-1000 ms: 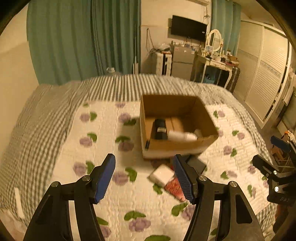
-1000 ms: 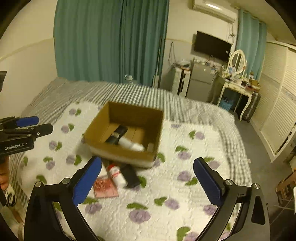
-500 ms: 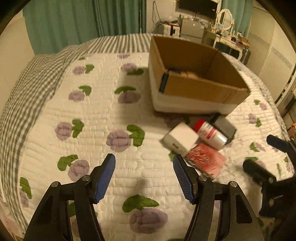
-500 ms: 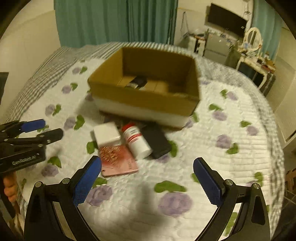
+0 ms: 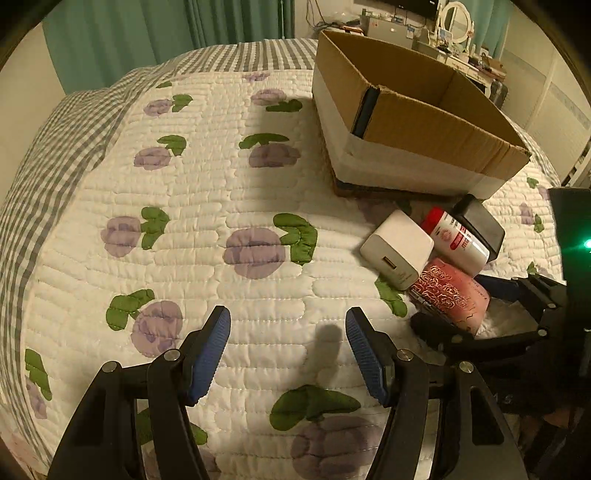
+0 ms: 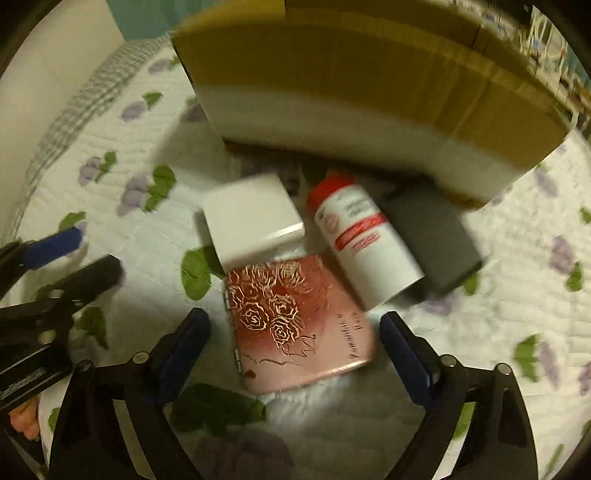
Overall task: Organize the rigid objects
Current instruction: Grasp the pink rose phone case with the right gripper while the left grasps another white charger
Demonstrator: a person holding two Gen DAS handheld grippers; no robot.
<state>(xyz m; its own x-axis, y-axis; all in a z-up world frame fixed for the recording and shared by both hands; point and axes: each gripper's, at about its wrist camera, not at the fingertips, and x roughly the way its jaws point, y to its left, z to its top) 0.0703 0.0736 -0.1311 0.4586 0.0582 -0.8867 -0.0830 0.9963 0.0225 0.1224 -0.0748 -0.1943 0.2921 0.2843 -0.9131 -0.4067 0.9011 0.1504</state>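
Note:
A pink flat box with a rose pattern (image 6: 295,321) lies on the quilt between the open jaws of my right gripper (image 6: 295,347), close above the bed. Beside it lie a white charger block (image 6: 255,218), a white bottle with a red cap (image 6: 362,243) and a dark grey case (image 6: 432,240). The same items show in the left wrist view: pink box (image 5: 450,295), charger (image 5: 399,247), bottle (image 5: 458,240), case (image 5: 480,225). My left gripper (image 5: 288,354) is open and empty over bare quilt, left of the items. The cardboard box (image 5: 436,110) stands just behind them.
The floral quilt (image 5: 207,221) covers the bed, with a grey checked blanket (image 5: 55,133) at its far side. Green curtains (image 5: 147,29) and a dresser with a mirror (image 5: 454,14) stand beyond the bed. The cardboard box wall (image 6: 369,74) rises right behind the items.
Both grippers have dropped lower and closer to the bed. My right gripper has moved in over the pink box, which now lies between its jaws. My left gripper stays open beside the items.

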